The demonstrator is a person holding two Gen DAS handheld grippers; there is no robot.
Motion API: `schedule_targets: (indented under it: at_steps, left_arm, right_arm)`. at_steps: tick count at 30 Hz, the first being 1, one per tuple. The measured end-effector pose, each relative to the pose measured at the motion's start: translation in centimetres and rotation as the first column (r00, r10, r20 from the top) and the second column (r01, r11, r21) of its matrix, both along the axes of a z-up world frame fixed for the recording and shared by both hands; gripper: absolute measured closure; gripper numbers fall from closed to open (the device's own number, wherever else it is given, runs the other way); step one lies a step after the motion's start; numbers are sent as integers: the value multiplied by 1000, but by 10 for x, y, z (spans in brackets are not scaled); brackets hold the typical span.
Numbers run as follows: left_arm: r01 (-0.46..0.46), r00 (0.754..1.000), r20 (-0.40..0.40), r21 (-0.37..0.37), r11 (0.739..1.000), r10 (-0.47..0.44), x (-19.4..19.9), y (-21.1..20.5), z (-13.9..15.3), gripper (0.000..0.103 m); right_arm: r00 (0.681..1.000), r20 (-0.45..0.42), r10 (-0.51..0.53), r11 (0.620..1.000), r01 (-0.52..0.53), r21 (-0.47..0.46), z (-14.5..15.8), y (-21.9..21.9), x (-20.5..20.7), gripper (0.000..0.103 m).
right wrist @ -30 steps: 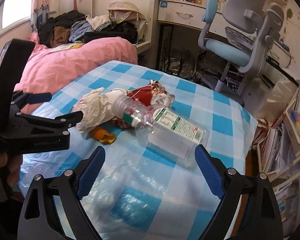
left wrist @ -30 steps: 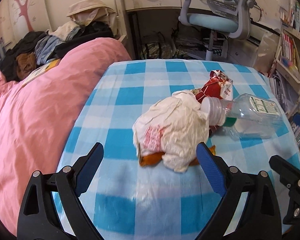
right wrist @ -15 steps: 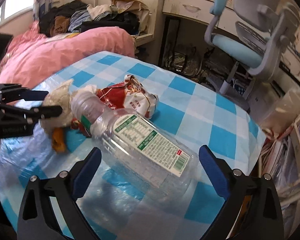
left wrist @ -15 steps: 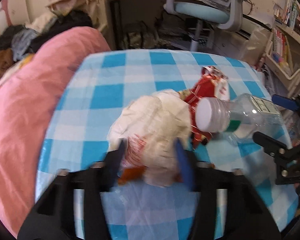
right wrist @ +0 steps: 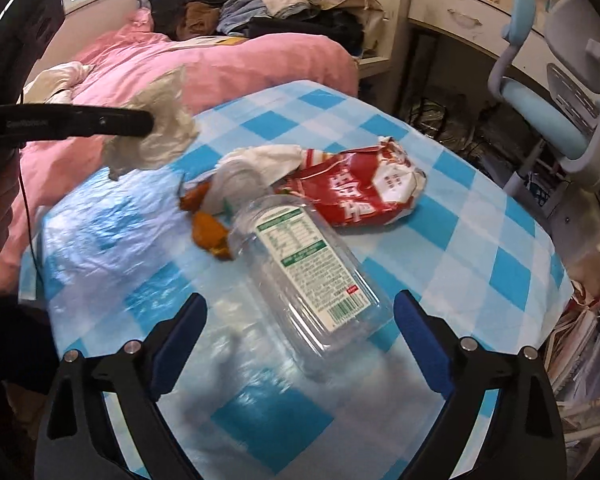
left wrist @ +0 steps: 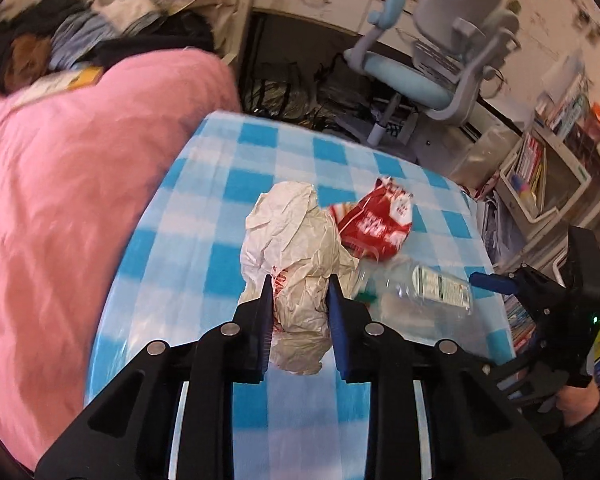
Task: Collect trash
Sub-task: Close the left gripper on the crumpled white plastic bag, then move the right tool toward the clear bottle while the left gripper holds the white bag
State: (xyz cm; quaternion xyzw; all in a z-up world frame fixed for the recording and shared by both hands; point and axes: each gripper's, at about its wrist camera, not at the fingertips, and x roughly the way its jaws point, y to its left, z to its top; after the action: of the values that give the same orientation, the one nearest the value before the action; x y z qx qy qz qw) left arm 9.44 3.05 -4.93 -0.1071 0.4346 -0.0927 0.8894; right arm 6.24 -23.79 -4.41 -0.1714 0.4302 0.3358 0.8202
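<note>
My left gripper (left wrist: 299, 292) is shut on a crumpled white paper bag (left wrist: 296, 240) and holds it above the blue-checked table (left wrist: 228, 184); the bag also shows in the right wrist view (right wrist: 156, 128), lifted off the table. My right gripper (right wrist: 300, 316) is open, its fingers on either side of the base of a clear plastic bottle (right wrist: 300, 264) that lies on its side. A red snack wrapper (right wrist: 360, 188) lies beyond the bottle. Orange peel (right wrist: 208, 232) and a white scrap (right wrist: 268, 158) lie by the bottle's neck.
A pink duvet (left wrist: 68, 184) covers the bed left of the table, with a pile of clothes (right wrist: 236, 16) behind it. A grey-blue desk chair (left wrist: 432, 64) and a desk stand beyond the table. Shelves of books (left wrist: 540, 176) are at the right.
My left gripper has shut on the white paper bag and lifted it off the table, uncovering the orange peel. My right gripper has moved in around the bottle's base.
</note>
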Motion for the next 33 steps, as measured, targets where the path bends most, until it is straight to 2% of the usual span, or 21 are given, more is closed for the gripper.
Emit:
schedule_targets:
  at_steps: [3, 6, 9, 12, 15, 19, 20, 22, 25, 30, 33]
  left_arm:
    - [-27, 998, -51, 2, 1000, 27, -15, 10, -10, 79]
    - [-57, 994, -91, 1, 998, 57, -28, 17, -18, 79]
    - [-88, 990, -107, -11, 996, 87, -39, 22, -22, 79]
    - [-106, 987, -123, -25, 994, 102, -50, 23, -26, 79]
    - [-114, 986, -122, -32, 993, 109, -59, 21, -26, 79]
    - [-104, 989, -103, -10, 995, 102, -66, 16, -22, 79]
    - [-100, 990, -99, -4, 995, 99, -66, 15, -21, 79]
    - [-95, 991, -93, 2, 995, 95, -66, 13, -19, 79]
    - [-85, 992, -90, -5, 996, 85, -65, 11, -17, 78]
    - [-83, 994, -72, -9, 997, 82, -64, 13, -9, 78]
    - [-83, 995, -67, -48, 995, 80, -65, 18, -3, 78]
  right_arm:
    - [1000, -13, -6, 998, 7, 57, 9, -5, -11, 15]
    - [996, -45, 76, 986, -68, 152, 17, -2, -30, 14]
    - [980, -126, 153, 973, -127, 192, 1, 13, -46, 15]
    - [971, -170, 166, 979, -142, 149, -22, 30, -49, 15]
    - [973, -173, 156, 984, -137, 114, -39, 42, -46, 15]
    - [980, -107, 165, 986, -161, 45, -49, 58, -34, 12]
    - [983, -86, 163, 987, -162, 15, -51, 62, -31, 7]
    - [984, -89, 156, 988, -154, 24, -52, 63, -22, 7]
    - [992, -92, 88, 996, -87, 21, -57, 61, -5, 6]
    - [991, -91, 93, 996, -92, 22, -58, 61, -2, 6]
    - [991, -92, 93, 996, -91, 24, -58, 60, -1, 6]
